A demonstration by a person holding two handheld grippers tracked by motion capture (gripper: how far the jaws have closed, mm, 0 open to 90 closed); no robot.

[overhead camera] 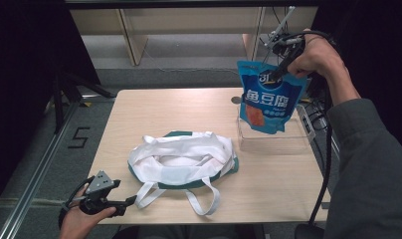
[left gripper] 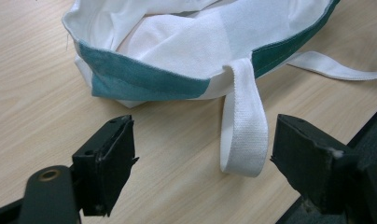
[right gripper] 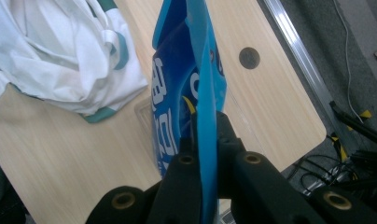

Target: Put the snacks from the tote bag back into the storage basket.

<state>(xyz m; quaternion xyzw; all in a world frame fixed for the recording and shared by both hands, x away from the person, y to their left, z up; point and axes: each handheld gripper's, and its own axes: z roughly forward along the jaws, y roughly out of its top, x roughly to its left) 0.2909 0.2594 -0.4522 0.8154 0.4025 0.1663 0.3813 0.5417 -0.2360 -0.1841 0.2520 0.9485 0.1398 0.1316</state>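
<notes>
A white and green tote bag [overhead camera: 181,162] lies open in the middle of the table, its white handles [overhead camera: 201,199] trailing toward the near edge. My left gripper [overhead camera: 124,205] hovers open at the table's near left edge. In the left gripper view one handle loop [left gripper: 245,121] of the bag [left gripper: 177,51] lies between the spread jaws, untouched. My right gripper [overhead camera: 278,69] is raised at the far right, shut on the top edge of a blue snack pouch [overhead camera: 268,97]. The pouch [right gripper: 196,79] hangs above a clear plastic box [overhead camera: 273,137].
The clear box stands at the table's right side near the edge. A round cable hole [overhead camera: 236,100] sits in the tabletop behind it. Wooden shelving [overhead camera: 189,25] stands beyond the far edge. Cables [right gripper: 350,163] lie on the floor at the right.
</notes>
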